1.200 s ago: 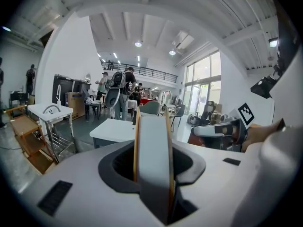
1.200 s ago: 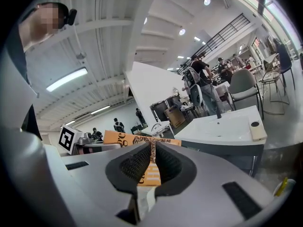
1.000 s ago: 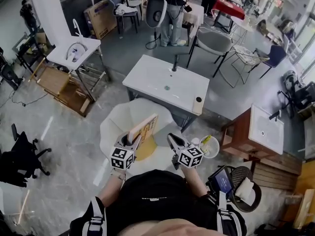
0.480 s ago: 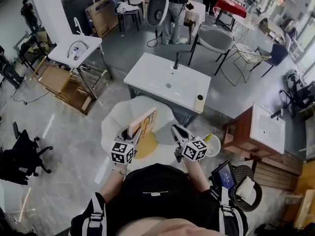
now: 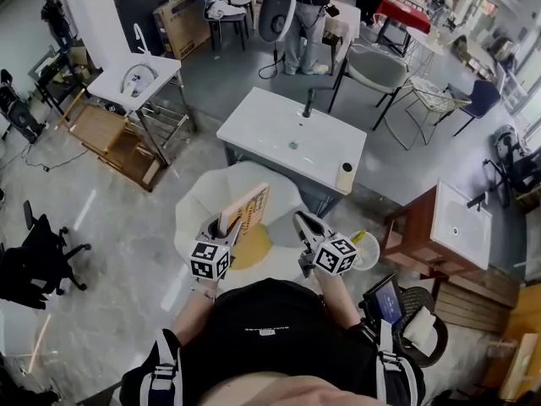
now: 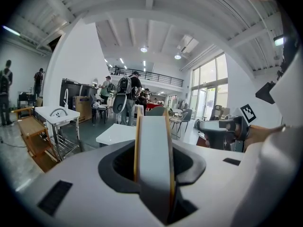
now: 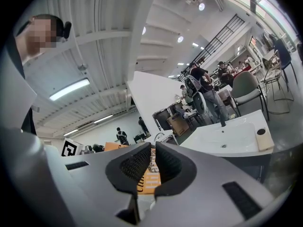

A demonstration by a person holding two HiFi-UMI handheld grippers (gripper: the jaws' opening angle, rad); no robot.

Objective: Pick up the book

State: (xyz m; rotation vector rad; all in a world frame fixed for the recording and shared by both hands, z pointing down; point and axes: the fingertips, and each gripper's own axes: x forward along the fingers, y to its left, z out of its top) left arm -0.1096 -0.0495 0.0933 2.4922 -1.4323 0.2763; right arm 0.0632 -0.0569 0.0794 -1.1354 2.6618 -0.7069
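An orange-covered book stands on edge above the white round tub-like table, held from below by my left gripper, which is shut on it. In the left gripper view the book's white page edge runs upright between the two dark jaws of that gripper. My right gripper hovers just right of the book, apart from it, with its jaws closed together and nothing in them. In the right gripper view the book shows beyond the closed right gripper.
A white basin countertop with a tap stands just beyond the round table. A small white cup with something yellow sits at the right, near a tablet and a wooden washstand. People and chairs stand farther back.
My right gripper has risen slightly beside the book. The left gripper and the book have stayed where they were.
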